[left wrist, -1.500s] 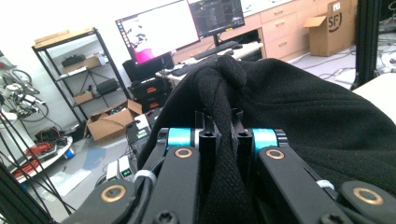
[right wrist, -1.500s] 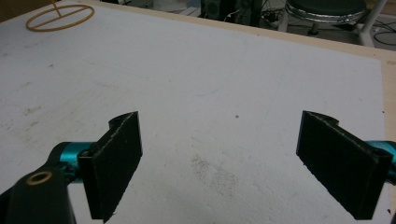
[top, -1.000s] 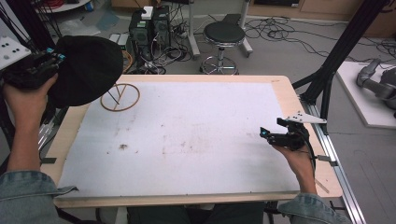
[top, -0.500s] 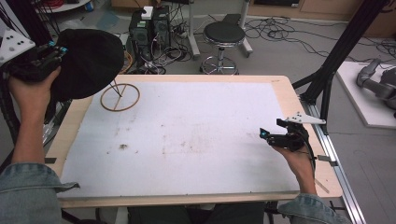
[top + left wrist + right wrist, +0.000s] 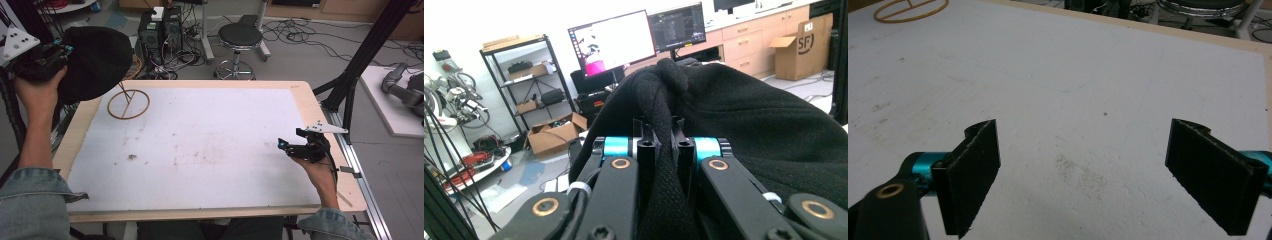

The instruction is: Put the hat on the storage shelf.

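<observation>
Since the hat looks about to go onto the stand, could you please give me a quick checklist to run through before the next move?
1. Left gripper clamped on the black hat: ok.
2. Hat lifted off the table: ok.
3. Hat directly above the wooden ring stand: not ok, it hangs to the stand's far left.
4. Stand upright on the table: ok.
5. Right gripper open and holding nothing: ok.
6. Hat's opening facing down: cannot tell.

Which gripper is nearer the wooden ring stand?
Left. The left gripper, clamped on the black hat, hangs just beside the wooden ring stand; the right gripper sits open across the table.
</observation>
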